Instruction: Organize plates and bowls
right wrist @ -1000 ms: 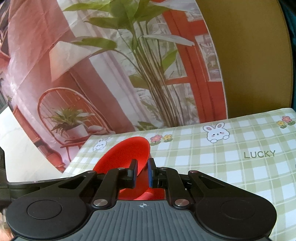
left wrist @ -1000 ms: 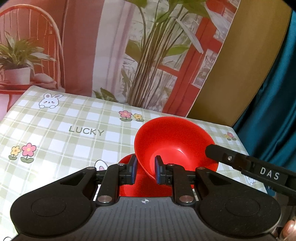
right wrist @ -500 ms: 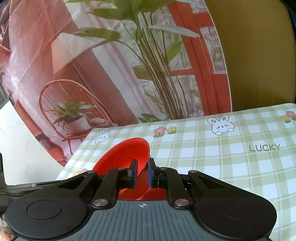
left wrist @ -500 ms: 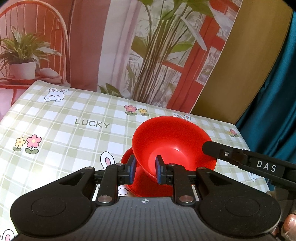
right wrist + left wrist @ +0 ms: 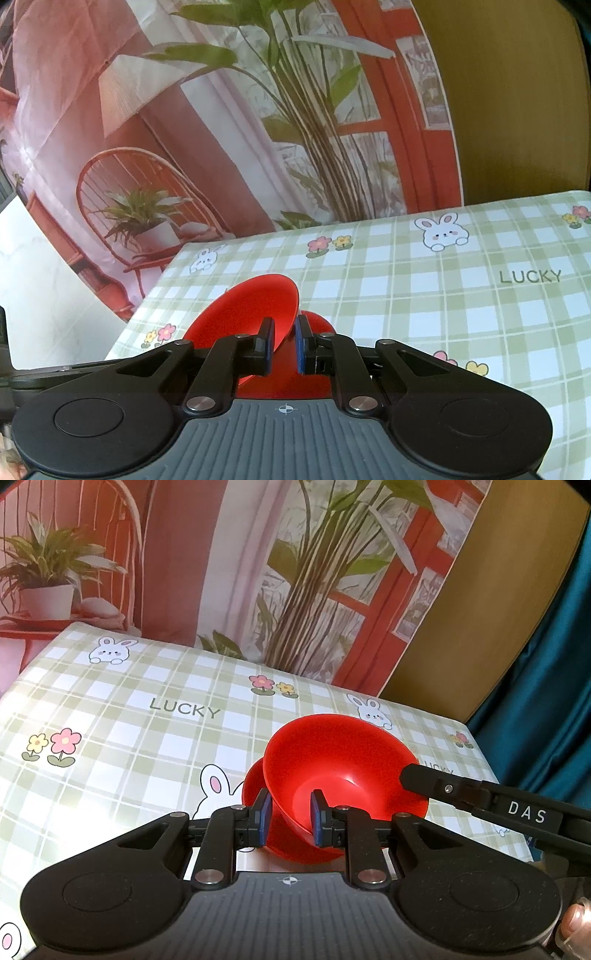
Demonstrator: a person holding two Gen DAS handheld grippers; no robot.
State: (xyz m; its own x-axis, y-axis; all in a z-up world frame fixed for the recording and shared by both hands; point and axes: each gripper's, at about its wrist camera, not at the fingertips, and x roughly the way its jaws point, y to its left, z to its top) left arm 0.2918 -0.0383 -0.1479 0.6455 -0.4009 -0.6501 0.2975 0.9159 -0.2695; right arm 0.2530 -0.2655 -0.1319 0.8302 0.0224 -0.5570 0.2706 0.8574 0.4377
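A red bowl [image 5: 343,768] is held tilted over the checked table, gripped from both sides. My left gripper [image 5: 288,818] straddles its near rim, one finger inside and one outside. My right gripper [image 5: 284,345] is shut on the opposite rim of the bowl [image 5: 255,306]; its finger [image 5: 461,794] shows in the left wrist view at the bowl's right edge. A second red dish [image 5: 255,786] lies under the bowl on the table and also shows in the right wrist view [image 5: 317,321]. Its shape is mostly hidden.
The table [image 5: 129,738] has a green checked cloth with rabbits, flowers and "LUCKY" print. A printed backdrop with plants stands behind it. A teal curtain [image 5: 546,664] hangs at the right. The table's right edge [image 5: 491,775] is close to the bowl.
Both grippers and the bowl have come down and forward toward the table; the bowl now sits lower over the second red dish. The grips have not changed.
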